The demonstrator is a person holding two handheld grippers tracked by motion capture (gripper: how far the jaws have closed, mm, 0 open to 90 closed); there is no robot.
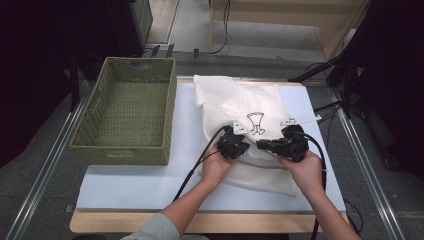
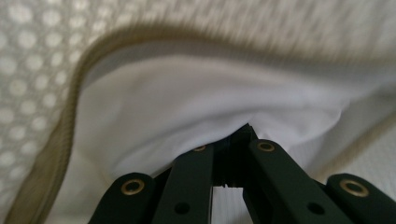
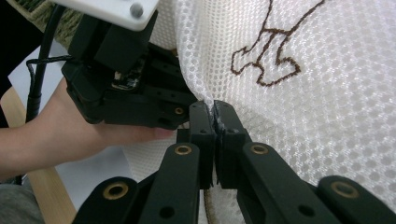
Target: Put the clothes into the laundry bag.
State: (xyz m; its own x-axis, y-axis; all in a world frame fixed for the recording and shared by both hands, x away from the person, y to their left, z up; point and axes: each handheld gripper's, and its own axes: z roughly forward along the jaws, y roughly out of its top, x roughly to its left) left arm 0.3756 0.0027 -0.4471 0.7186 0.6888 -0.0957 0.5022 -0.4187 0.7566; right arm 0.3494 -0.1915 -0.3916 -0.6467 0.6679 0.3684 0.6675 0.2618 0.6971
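A green woven basket (image 1: pixel 125 112) stood at the bench's (image 1: pixel 150 185) left edge, with bare bench between it and the white mesh laundry bag (image 1: pixel 240 100). The left gripper (image 1: pixel 235 146) and right gripper (image 1: pixel 265 145) each had their fingers clamped on the bag's fabric; folds hid the left fingertips.

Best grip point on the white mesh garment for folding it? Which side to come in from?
Take the white mesh garment by its edge, coming in from the person's near side. The cloth lies flat, so only a thin hem or fold fits between jaws. Both grippers are shut on it: the right gripper pinches a mesh fold below the brown outline print, and the left gripper bites beside the ribbed trim.
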